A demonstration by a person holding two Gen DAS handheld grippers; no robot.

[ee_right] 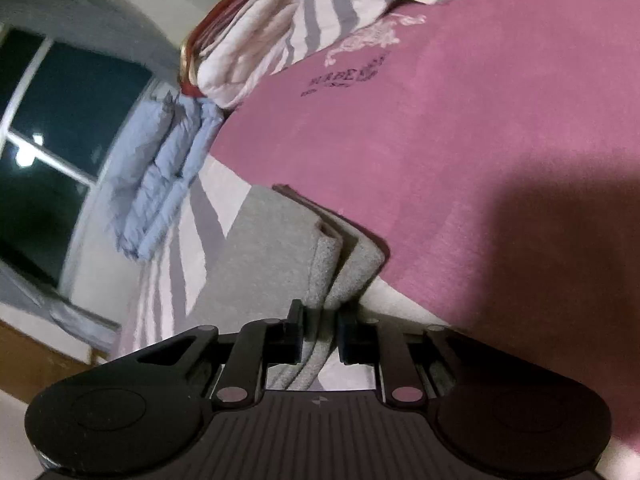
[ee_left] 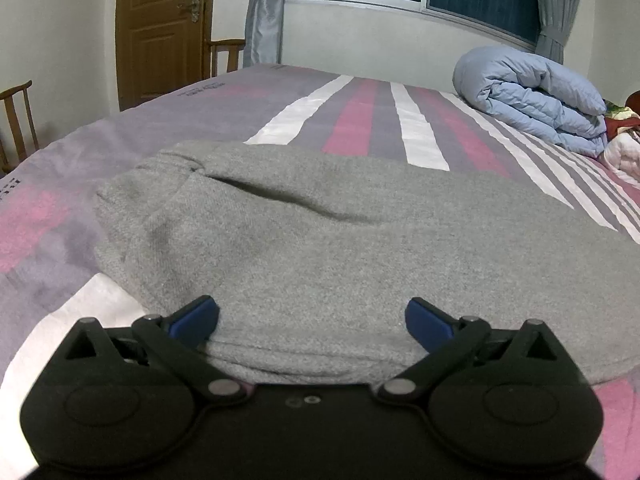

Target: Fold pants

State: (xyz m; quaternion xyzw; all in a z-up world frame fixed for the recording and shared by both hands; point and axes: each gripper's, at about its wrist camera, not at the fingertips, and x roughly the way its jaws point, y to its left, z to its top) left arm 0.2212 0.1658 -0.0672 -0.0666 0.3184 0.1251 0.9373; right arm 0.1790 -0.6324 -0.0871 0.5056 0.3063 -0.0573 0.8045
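Pinching a bunched edge of the pants (ee_right: 344, 276), the right gripper (ee_right: 322, 338) has its jaws narrow, pads pressed on several grey layers stacked betw. them. That end of the pants lies toward the near edge of the bed (ee_right: 480, 140), on the pink band of the sheet w/ white stripe under it. Right view is tilted and a bit blurred, so how many layers are caught can't be told exactly.

Left gripper (ee_left: 312, 320) is spread wide, blue pads either side of the near hem, nothing gripped; pads sit just over the fabric. From here the pants (ee_left: 340, 232) read as a broad grey slab across the near part of the bed, already doubled it seems, w/ a soft ridge running across the middle. Blue quilt (ee_left: 536, 96) sits rolled at the far right corner, well apart from the work.

Likely step: grab both near corners, then carry them over for the next fold. To do it well:
- Left should close on the full thickness of the hem, not just the top layer.
- Match the right's depth of bite so the edge lifts level.
- Lift both together, keep the fabric taut betw. them.
- Lay edges flush, then release.

Risk: lower layer slipping out on the left side.
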